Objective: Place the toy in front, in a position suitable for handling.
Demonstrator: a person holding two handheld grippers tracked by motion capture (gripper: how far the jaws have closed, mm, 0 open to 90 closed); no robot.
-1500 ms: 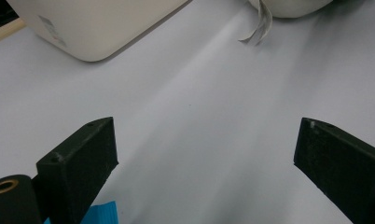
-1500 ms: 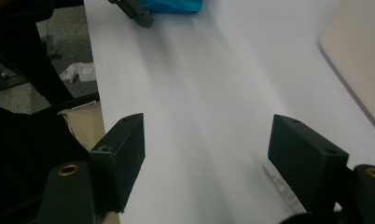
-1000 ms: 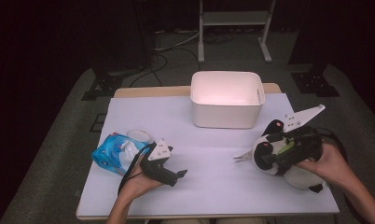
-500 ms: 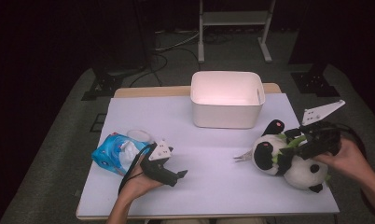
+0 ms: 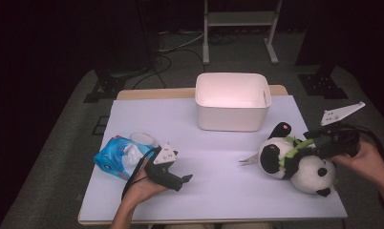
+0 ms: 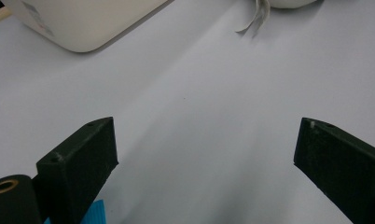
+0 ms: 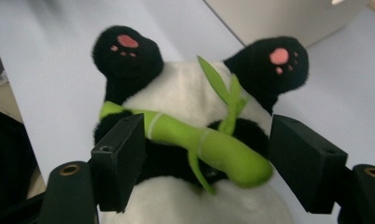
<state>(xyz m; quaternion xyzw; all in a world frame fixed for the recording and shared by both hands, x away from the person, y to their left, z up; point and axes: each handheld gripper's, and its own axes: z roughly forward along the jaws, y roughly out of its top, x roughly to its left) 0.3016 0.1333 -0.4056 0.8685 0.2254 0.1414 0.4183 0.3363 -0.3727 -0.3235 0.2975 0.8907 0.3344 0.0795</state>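
From the high view I saw my right gripper (image 5: 295, 151) lying over the black-and-white plush panda toy with a green bamboo stalk across its belly (image 5: 295, 162), which lay on its back at the right side of the white-covered table (image 5: 214, 157), in front of and a little to the right of the white rectangular plastic bin (image 5: 232, 101). In the right gripper view the two black jaws stood apart on either side of the panda's middle, the left one against the dark fur by the bamboo stalk (image 7: 199, 142), the right one just beside the panda's dark arm; I could not tell whether they pressed on it. The panda's two black paws with pink pads pointed away from the camera toward the bin (image 7: 288, 18). A white fabric tag (image 5: 247, 160) stuck out from the toy toward the table's middle.

My left gripper (image 5: 180, 180) rested low on the table at the front left, held in my left hand (image 5: 142, 186), its jaws wide apart over bare white surface with nothing between them. Just behind that hand lay a blue soft pack of tissues (image 5: 117, 157), with a small clear round lid (image 5: 141, 138) beside it. The left gripper view caught the bin's corner (image 6: 83, 23) and the tag (image 6: 255, 18) well ahead
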